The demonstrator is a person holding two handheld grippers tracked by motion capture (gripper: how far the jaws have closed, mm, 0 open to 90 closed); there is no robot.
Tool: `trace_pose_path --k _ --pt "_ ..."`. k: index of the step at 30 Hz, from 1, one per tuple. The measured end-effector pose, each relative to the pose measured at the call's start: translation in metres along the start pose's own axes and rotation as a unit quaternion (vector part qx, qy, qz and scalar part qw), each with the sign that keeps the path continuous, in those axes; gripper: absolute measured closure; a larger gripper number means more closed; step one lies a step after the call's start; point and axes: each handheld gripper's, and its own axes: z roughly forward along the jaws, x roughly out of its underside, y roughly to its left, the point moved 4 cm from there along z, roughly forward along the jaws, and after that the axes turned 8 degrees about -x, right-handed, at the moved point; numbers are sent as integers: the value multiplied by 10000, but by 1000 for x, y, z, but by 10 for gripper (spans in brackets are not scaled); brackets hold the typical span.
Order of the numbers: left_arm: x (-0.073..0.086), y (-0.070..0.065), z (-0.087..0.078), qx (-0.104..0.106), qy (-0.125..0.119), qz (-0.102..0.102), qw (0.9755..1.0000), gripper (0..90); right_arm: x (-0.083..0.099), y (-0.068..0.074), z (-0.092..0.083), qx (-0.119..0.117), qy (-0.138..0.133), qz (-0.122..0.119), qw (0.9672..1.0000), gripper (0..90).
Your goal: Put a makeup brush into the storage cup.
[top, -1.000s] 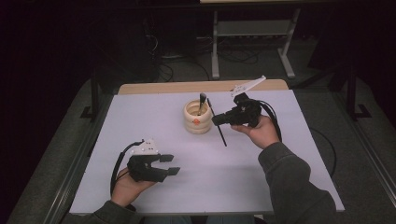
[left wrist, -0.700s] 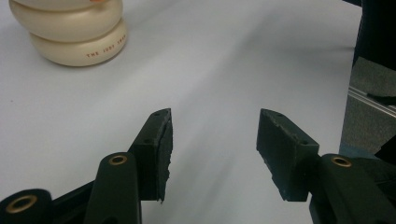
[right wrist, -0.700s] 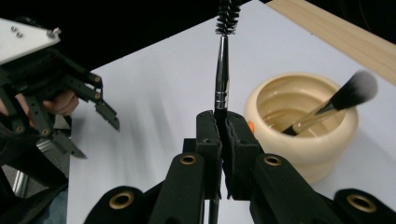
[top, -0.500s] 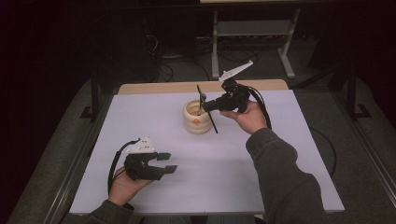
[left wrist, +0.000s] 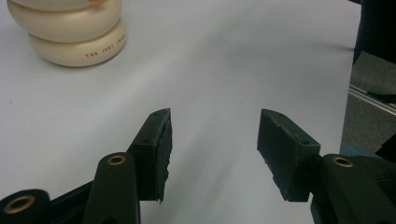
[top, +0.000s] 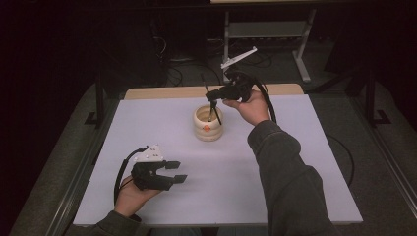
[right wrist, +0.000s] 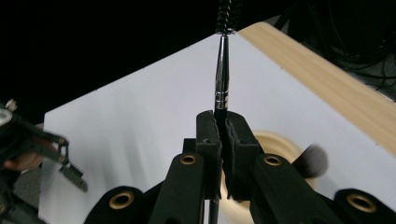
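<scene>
Gripping thin brush (right wrist: 221, 70) above holder (top: 207, 124)

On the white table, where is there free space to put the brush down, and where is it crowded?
Bare stretches of the white table: right of the cream holder out to the right edge, and the far left corner. Crowded: over the holder, where the right hand-held gripper clamps the thin brush, and the near left by the open left hand-held gripper.

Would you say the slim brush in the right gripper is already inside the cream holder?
Partly in: the slim brush slants, its lower end inside the cream holder, right gripper shut on it.
</scene>
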Motion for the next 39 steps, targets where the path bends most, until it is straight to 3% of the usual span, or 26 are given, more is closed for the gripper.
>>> trace_pose_path --k 15,25,39 --pt "-1 4 -4 1 -102 -63 9999 447 -51 -20 13 345 -383 46 9987 846" --pt "0 5 -6 -17 -95 -23 10000 444 -32 -40 39 577 -267 304 9975 847" --pt "0 5 -7 -20 -81 -100 9999 439 -11 -45 41 753 -381 347 9958 846"
